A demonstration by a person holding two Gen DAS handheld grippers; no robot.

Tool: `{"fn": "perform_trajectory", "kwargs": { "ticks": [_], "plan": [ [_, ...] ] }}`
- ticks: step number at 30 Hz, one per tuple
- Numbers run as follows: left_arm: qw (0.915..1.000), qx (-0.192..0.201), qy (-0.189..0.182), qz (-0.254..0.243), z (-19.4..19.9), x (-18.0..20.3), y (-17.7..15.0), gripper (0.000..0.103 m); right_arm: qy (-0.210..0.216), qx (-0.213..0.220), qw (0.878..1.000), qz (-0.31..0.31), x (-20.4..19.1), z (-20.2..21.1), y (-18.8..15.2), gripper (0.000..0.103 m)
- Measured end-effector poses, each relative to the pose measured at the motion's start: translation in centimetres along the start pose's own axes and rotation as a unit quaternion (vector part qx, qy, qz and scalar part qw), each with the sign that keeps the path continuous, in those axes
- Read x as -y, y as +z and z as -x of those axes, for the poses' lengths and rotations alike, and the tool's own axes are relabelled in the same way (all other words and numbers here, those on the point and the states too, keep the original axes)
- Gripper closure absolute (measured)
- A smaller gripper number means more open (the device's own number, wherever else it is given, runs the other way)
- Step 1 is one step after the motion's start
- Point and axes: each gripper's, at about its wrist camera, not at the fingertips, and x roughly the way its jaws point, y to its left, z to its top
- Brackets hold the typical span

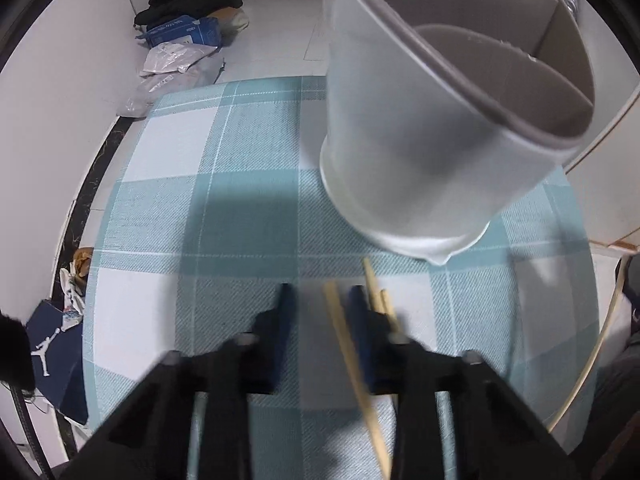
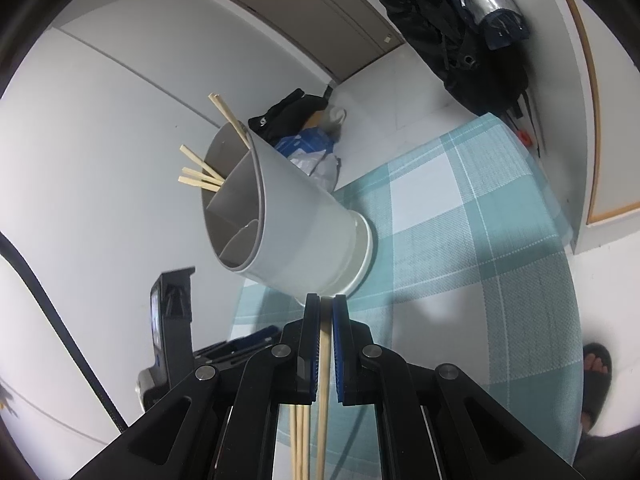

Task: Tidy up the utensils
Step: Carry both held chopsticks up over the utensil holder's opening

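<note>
Pinched between the right gripper (image 2: 326, 300)'s pressed-together pads, a chopstick (image 2: 323, 380) runs lengthwise toward the divided holder (image 2: 304, 220) just ahead by the tablecloth (image 2: 460, 240)'s edge, while the left gripper (image 1: 320, 300), blurred, seems spread around another chopstick (image 1: 352, 364).

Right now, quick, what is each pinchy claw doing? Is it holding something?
Left gripper: jaws apart around a chopstick, not squeezing it.
Right gripper: shut on one wooden chopstick.
</note>
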Motion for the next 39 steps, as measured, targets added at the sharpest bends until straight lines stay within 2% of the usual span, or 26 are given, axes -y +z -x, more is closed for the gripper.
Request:
{"fn": "perform_trajectory", "kwargs": {
  "ticks": [1,2,6,9,14,18,22,30,39],
  "plan": [
    [1.0000,0.001,-0.004,0.007,0.0,-0.1,0.0,0.097,-0.001,0.000,1.000,0.003,0.0,0.0,0.0,0.098],
    [0.9999,0.002,-0.007,0.015,0.0,-0.2,-0.1,0.098,-0.002,0.001,1.000,0.005,-0.1,0.0,0.0,0.098],
    [0.9994,0.018,-0.014,0.025,0.7,-0.1,-0.5,0.100,-0.001,0.005,1.000,0.015,-0.4,0.2,0.2,0.098],
    [0.9975,0.049,-0.034,0.038,2.5,-0.3,-0.9,0.100,-0.012,0.011,0.999,0.031,-1.0,0.3,0.3,0.098],
    [0.9896,0.124,-0.060,0.040,6.6,-0.2,-1.7,0.100,-0.010,0.032,0.996,0.085,-3.5,1.1,-0.5,0.098],
    [0.9775,0.189,-0.084,0.039,10.4,-0.2,-2.7,0.100,-0.025,0.048,0.990,0.133,-5.6,1.7,-1.4,0.098],
    [0.9693,0.222,-0.099,0.038,12.4,0.0,-3.3,0.100,-0.038,0.054,0.987,0.146,-6.4,2.0,-2.0,0.098],
    [0.9648,0.236,-0.113,0.027,13.4,-0.9,-3.6,0.100,-0.077,0.077,0.976,0.188,-8.5,2.9,-2.5,0.098],
    [0.9613,0.244,-0.128,0.008,15.3,-0.6,-4.2,0.100,-0.090,0.084,0.971,0.206,-9.3,3.1,-2.9,0.098]
  ]
}}
